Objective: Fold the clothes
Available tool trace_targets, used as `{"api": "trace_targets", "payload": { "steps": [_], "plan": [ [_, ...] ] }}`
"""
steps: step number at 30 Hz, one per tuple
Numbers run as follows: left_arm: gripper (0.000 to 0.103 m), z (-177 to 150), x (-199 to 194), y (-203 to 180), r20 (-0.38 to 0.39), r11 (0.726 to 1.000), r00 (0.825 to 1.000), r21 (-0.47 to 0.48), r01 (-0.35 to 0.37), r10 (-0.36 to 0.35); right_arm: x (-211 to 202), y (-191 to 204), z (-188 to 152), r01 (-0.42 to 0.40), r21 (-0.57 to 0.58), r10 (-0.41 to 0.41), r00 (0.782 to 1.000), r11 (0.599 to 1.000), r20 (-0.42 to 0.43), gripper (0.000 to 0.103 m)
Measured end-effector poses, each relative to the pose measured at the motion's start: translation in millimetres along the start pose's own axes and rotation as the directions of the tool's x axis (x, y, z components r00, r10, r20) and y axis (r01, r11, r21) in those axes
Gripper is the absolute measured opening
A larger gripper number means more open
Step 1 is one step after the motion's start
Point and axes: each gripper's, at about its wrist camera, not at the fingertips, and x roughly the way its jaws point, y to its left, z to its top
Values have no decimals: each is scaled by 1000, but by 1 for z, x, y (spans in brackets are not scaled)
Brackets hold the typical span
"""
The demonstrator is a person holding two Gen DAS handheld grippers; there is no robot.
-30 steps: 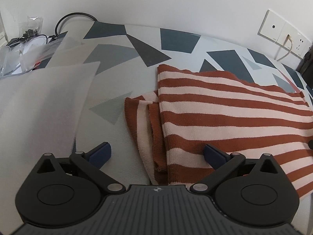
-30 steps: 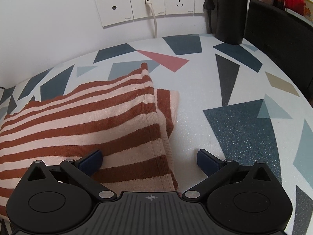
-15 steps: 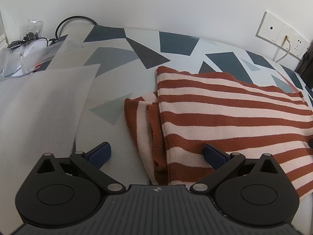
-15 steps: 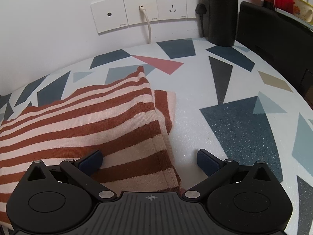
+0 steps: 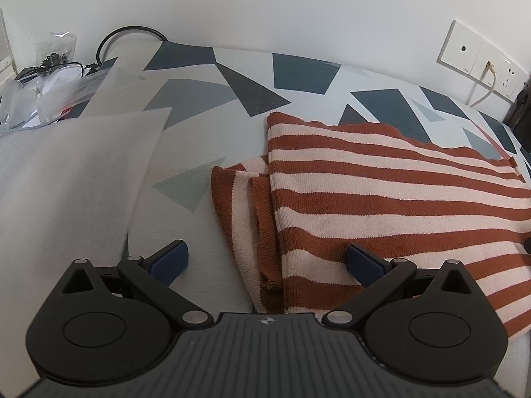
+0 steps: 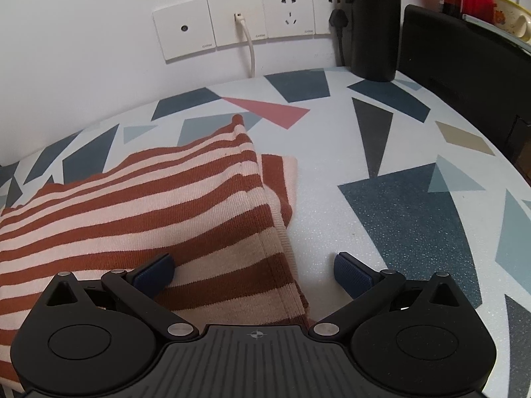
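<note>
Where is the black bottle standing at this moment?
In the right wrist view, the black bottle stands upright at the far right of the patterned table, against the wall, just right of the wall sockets and beside a black plug.

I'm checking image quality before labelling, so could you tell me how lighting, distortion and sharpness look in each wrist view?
Left wrist view: even, soft light, strong fisheye bending of the table edge, dark corners; striped sweater knit is sharp. Right wrist view: same barrel curve, wall sockets tilted, no glare; the open right gripper casts only faint shadow.
</note>
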Motion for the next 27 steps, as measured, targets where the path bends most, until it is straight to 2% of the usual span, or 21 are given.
{"api": "trace_targets", "payload": {
  "steps": [3, 9, 17, 27],
  "plan": [
    [103, 4, 1, 0, -24, 1000, 1000, 1, 0, 0, 2, 1, 6, 5, -1, -5, 999, 1000, -38, 102],
    [103, 3, 2, 0, -17, 1000, 1000, 1, -2, 2, 8, 4, 14, 22, 5, -21, 995, 1000, -99, 102],
    [103, 5, 2, 0, -33, 1000, 999, -7, -1, 1, 11, 6, 17, 33, 11, -32, 993, 999, -117, 102],
    [103, 6, 3, -1, -42, 1000, 999, -11, -8, 8, 10, 2, 18, 5, -14, -7, 994, 1000, -113, 102]
  ]
}}
